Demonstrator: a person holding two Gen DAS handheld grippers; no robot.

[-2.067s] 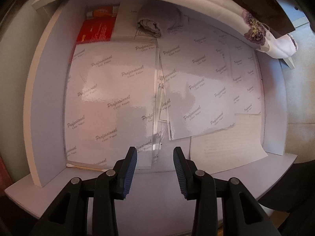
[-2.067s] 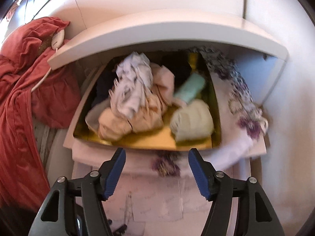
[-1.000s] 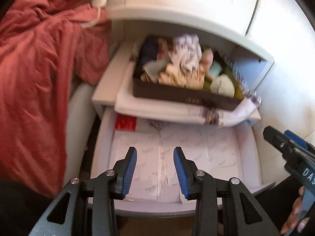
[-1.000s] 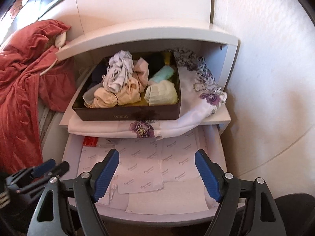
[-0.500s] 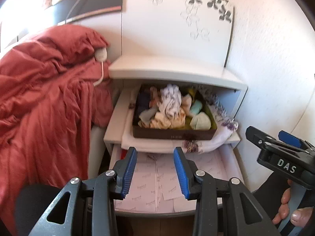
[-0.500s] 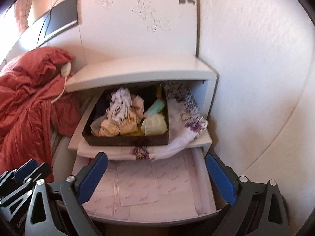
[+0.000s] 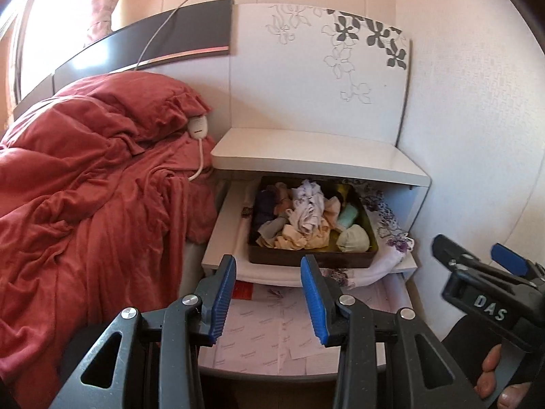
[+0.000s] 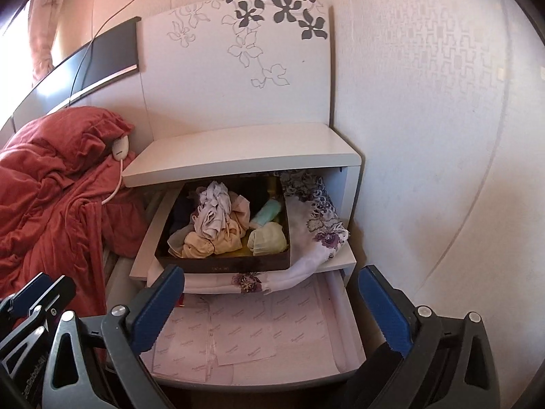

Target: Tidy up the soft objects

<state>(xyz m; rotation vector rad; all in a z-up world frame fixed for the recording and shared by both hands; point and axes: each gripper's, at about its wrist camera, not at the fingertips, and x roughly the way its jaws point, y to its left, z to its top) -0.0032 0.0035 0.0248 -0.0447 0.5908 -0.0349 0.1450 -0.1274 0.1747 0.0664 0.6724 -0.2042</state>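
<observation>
Dark shallow box (image 8: 235,265) with a gold lining sits in the open upper drawer (image 8: 143,259) of a white nightstand (image 8: 245,150), under the overhanging top. Box is full of bunched soft items: a pale lilac crumpled garment (image 8: 214,211) on top at centre, peach fabric (image 8: 211,243) below it, a pale green roll (image 8: 266,238) at front right, a mint roll (image 8: 269,214) behind that, something dark blue (image 7: 264,209) at the left side. Box rests on a white cloth with purple flowers (image 8: 320,235), which spills over the drawer's front right corner.

Lower drawer (image 8: 344,358) also pulled out, floor covered with overlapping printed paper sheets (image 8: 245,334); a red packet (image 7: 242,289) shows at its back left.

Left gripper (image 7: 269,294): blue pads partway apart, nothing between them, held in front of the drawers. Right gripper (image 8: 272,313): jaws spread wide, empty, well short of the box. A hand (image 7: 494,375) holds the right gripper's handle, fingers visible at lower right of the left view.

Left of the nightstand: bed with a rumpled red blanket (image 7: 85,187); a white corded controller (image 7: 198,127) lies on it.
</observation>
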